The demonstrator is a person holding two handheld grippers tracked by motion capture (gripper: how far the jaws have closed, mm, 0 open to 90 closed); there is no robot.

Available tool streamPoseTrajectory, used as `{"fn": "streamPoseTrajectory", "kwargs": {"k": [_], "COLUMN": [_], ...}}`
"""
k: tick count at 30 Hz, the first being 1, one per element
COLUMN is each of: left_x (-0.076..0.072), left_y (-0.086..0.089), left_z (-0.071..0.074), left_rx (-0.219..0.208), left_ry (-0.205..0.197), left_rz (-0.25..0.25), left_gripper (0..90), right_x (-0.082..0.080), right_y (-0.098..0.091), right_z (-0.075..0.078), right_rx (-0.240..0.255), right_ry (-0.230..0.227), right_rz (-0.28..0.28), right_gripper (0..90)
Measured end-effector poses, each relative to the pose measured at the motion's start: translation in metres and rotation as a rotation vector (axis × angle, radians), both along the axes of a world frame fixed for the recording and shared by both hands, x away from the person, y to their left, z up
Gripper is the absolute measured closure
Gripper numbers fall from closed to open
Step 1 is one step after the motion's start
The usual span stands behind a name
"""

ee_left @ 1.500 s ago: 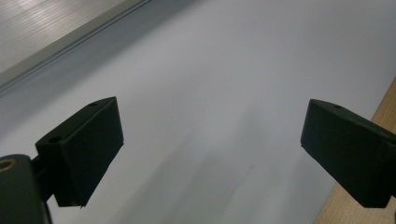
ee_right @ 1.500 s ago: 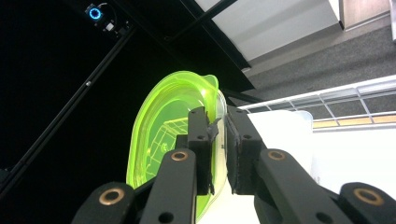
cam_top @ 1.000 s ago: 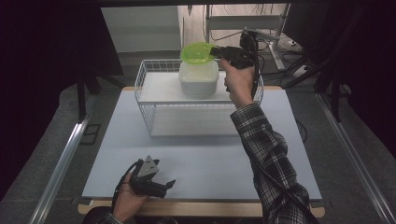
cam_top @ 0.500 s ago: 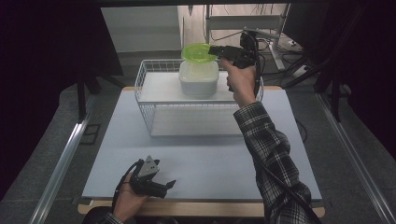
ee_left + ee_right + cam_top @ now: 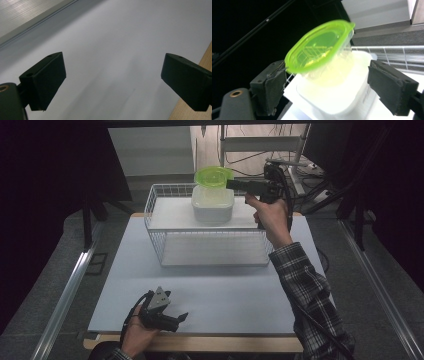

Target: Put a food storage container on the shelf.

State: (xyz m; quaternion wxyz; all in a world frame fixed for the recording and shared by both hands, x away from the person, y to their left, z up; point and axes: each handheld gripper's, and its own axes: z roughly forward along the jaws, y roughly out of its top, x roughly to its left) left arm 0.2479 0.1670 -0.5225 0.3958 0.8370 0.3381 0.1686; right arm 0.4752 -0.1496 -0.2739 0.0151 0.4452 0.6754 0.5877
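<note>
A clear tub with a bright green lid (image 5: 212, 176) (image 5: 319, 50) rests tilted in the mouth of a white tub (image 5: 212, 206) (image 5: 337, 97). The white tub stands at the back of a white wire basket (image 5: 210, 247). My right gripper (image 5: 229, 183) (image 5: 332, 87) is level with the green-lidded tub, on its right. Its jaws have just been opening and now stand wide on either side of that tub, with the pads off it. My left gripper (image 5: 180, 319) (image 5: 112, 82) lies open at the table's front edge with nothing between its fingers.
The basket sits at the middle back of a white tabletop (image 5: 225, 290). A wooden front edge (image 5: 210, 342) shows beside the left gripper. Metal rails (image 5: 65, 295) run along both sides, and a shelf frame with cables (image 5: 295, 160) stands behind the right gripper.
The right gripper's jaws have opened and let go of the green-lidded tub, which now rests on the white tub. The right hand has drawn slightly back to the right. The left gripper has not moved.
</note>
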Motion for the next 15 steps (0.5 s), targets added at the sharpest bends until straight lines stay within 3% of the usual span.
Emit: {"fn": "streamPoseTrajectory", "kwargs": {"k": [5, 15], "left_x": [0.0, 0.001], "left_y": [0.0, 0.003], "left_z": [0.001, 0.001], "left_rx": [-0.017, -0.045], "left_ry": [-0.004, -0.003], "left_rz": [0.012, 0.027], "left_gripper": [5.0, 4.0], "right_x": [-0.012, -0.05], "right_y": [-0.005, -0.011], "right_z": [-0.009, -0.037], "right_rx": [-0.034, -0.163], "right_ry": [-0.019, -0.107], "right_rz": [0.049, 0.108], "right_gripper": [11.4, 5.8]}}
